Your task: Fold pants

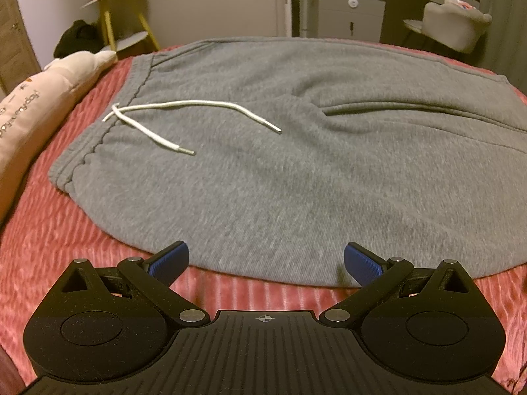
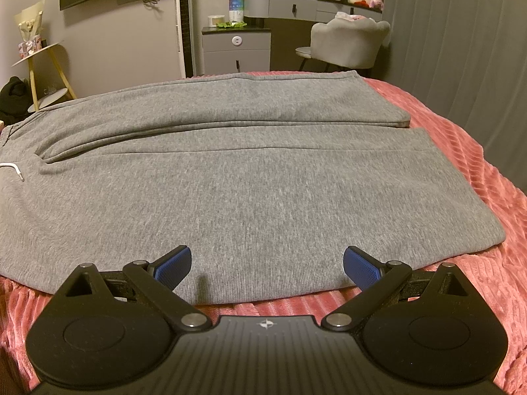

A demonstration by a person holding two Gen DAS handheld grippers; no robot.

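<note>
Facing pants (image 1: 263, 171) near edge, fingers (image 1: 169, 261) apart

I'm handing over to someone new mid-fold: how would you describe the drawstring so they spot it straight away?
Start at the pink bedspread and the grey pants spread flat on it. Go to the gathered waistband, the end nearest the cream pillow. The drawstring is the thin white cord lying loose on the grey cloth, with two metal-tipped ends; nothing else on the pants is white.

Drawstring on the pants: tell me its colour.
White drawstring with metal-looking tips, on the grey pants; clearest in the left wrist view.
</note>
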